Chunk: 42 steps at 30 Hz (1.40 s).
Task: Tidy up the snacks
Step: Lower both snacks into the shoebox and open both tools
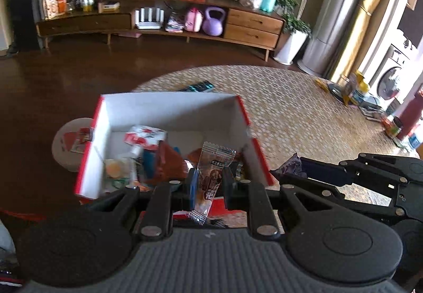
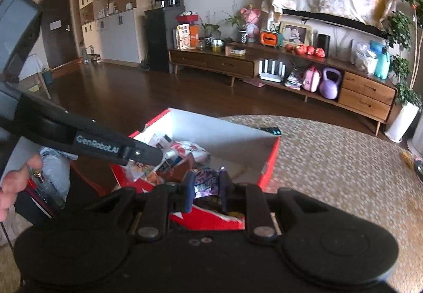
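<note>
A red box with white inside [image 1: 171,110] stands on a round woven table and holds several snack packets. My left gripper [image 1: 208,181] is shut on a clear packet with a brown snack [image 1: 211,176], held upright over the box's near edge. My right gripper [image 2: 206,187] is shut on a purple snack packet [image 2: 206,183], at the near side of the same box [image 2: 238,139]. The right gripper also shows at the right of the left wrist view [image 1: 370,174], and the left gripper's body crosses the left of the right wrist view [image 2: 100,147].
A remote control [image 1: 198,87] lies on the table beyond the box. A white round stool [image 1: 68,144] with red packets stands left of the box. Bottles and jars [image 1: 357,91] stand at the table's far right. A long wooden TV cabinet [image 2: 290,68] lines the back wall.
</note>
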Tool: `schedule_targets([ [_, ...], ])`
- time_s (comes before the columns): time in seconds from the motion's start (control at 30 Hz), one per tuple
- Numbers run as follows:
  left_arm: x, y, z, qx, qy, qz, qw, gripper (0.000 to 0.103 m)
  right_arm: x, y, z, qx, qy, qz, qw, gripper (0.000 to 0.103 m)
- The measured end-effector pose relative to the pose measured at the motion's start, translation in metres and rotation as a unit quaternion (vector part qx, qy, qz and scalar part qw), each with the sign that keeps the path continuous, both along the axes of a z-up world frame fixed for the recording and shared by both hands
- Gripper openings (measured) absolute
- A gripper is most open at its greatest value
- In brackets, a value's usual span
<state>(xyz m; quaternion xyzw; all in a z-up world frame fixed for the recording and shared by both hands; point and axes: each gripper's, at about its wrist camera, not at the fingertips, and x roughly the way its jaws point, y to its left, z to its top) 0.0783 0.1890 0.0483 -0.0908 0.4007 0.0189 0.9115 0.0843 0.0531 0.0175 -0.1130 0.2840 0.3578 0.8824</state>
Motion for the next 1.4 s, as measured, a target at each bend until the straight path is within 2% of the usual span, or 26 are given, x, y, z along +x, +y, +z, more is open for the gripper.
schedule_targets([
  [0.27,0.007,0.045,-0.011,0.019,0.006,0.043,0.9989,0.018,0.018,0.036,-0.016,-0.016,0.014,0.006,1.000,0.018],
  [0.53,0.032,0.078,-0.044,0.034,0.039,0.071,0.9961,0.018,0.041,0.059,-0.040,-0.038,0.040,-0.005,0.998,0.018],
  [0.73,0.054,0.084,-0.073,0.056,0.060,0.073,0.9939,0.019,0.057,0.062,-0.060,-0.054,0.058,-0.017,0.997,0.019],
  [1.1,0.073,0.083,-0.110,0.051,0.092,0.067,0.9922,0.019,0.071,0.062,-0.079,-0.063,0.079,-0.032,0.994,0.019],
  [1.3,0.068,0.083,-0.117,0.053,0.092,0.067,0.9921,0.020,0.072,0.060,-0.081,-0.060,0.087,-0.034,0.994,0.028],
  [1.33,0.068,0.084,-0.116,0.052,0.090,0.066,0.9924,0.023,0.071,0.059,-0.081,-0.059,0.088,-0.034,0.994,0.029],
  [1.4,0.065,0.084,-0.115,0.051,0.086,0.068,0.9926,0.039,0.069,0.058,-0.080,-0.059,0.087,-0.033,0.994,0.029],
])
